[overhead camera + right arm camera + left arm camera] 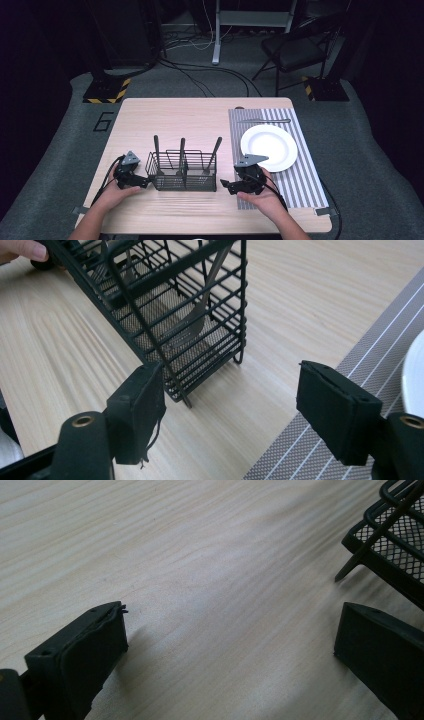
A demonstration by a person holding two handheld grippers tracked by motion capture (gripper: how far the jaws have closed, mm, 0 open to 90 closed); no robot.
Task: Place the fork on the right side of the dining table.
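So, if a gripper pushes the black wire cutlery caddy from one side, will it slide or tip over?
The wire cutlery caddy looks stiff and light, with thin wire and mesh. On the smooth wooden table it would probably slide on its small feet. The three utensil handles stand tall above its rim, so a high push may tip it.

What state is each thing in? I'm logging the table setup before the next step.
left gripper: open, empty, beside the caddy.
right gripper: open, empty.
wire caddy: upright, holding utensils.
three utensils: standing handles up.
plate: empty, on the mat.
striped mat: flat.
knife: lying beyond the plate.
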